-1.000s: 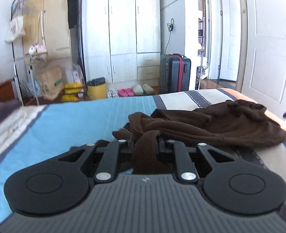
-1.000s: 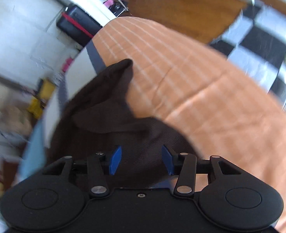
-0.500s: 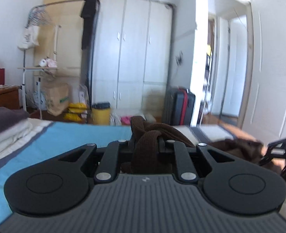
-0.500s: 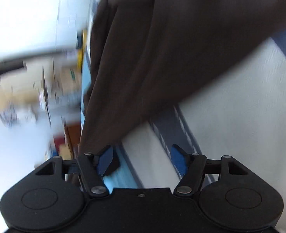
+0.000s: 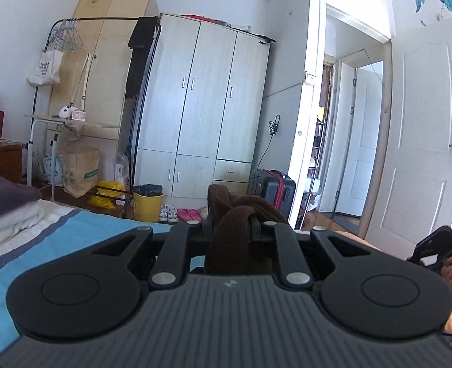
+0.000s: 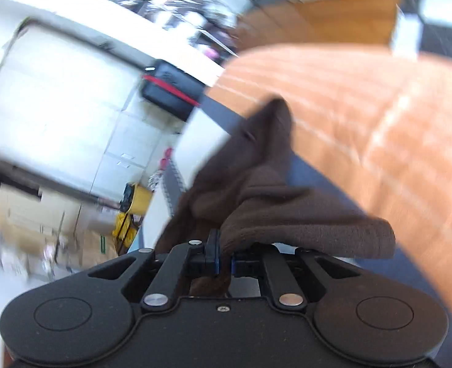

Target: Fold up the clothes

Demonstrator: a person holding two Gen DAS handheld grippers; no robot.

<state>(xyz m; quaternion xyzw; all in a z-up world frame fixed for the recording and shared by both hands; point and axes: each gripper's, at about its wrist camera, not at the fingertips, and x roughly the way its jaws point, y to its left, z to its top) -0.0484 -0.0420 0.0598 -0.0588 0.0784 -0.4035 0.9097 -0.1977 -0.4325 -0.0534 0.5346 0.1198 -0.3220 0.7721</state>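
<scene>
A dark brown knit garment (image 5: 236,230) is bunched between the fingers of my left gripper (image 5: 231,225), which is shut on it and held up above the bed. In the right wrist view my right gripper (image 6: 225,257) is shut on another edge of the same brown garment (image 6: 266,196), which drapes forward over the bed. The right gripper and the hand holding it show at the right edge of the left wrist view (image 5: 440,251). The rest of the garment is hidden below the left gripper.
The bed has a blue, white and grey striped cover (image 5: 57,236) with an orange part (image 6: 379,116). Folded bedding (image 5: 8,211) lies at the left. Beyond stand a wardrobe (image 5: 201,113), yellow bin (image 5: 147,205), black suitcase (image 5: 272,188) and white door (image 5: 425,141).
My left gripper has lifted the garment up off the bed, so the view now faces the room. My right gripper, open before, has shut on the garment's edge.
</scene>
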